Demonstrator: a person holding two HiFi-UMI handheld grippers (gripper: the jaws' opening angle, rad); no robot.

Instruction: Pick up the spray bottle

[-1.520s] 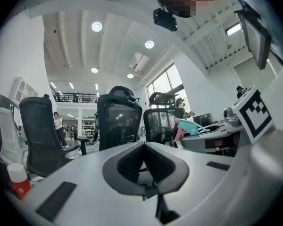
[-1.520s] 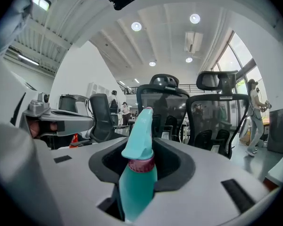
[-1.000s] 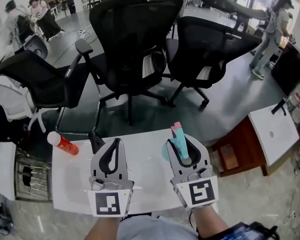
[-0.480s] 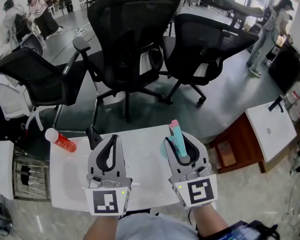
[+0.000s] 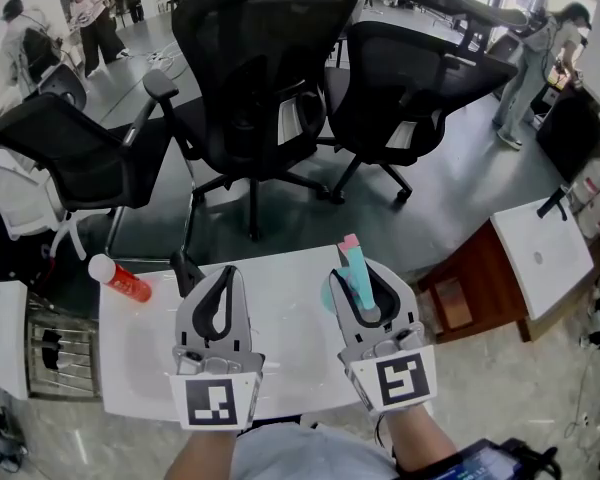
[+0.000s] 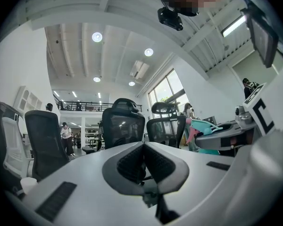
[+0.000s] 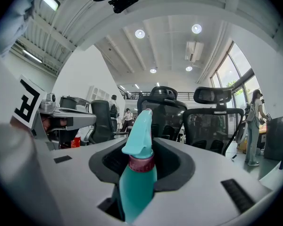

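The spray bottle [image 5: 357, 278] is teal with a pink nozzle tip and a dark red collar. It stands upright between the jaws of my right gripper [image 5: 361, 274], which is shut on its body over the white table [image 5: 280, 348]. In the right gripper view the spray bottle [image 7: 137, 178] fills the gap between the jaws of the right gripper [image 7: 146, 149], with its trigger head rising above them. My left gripper [image 5: 226, 272] hovers beside it to the left, shut with nothing in it. In the left gripper view the tips of the left gripper [image 6: 144, 147] meet.
A red can with a white cap [image 5: 120, 279] lies at the table's far left edge, and a small black object [image 5: 187, 271] lies near the left gripper's tip. Black office chairs [image 5: 265, 78] stand beyond the table. A wooden stand [image 5: 470, 303] and another white table [image 5: 545, 258] are at the right.
Both grippers and the bottle keep their places. Only the head view has shifted slightly, and people in the background have moved.
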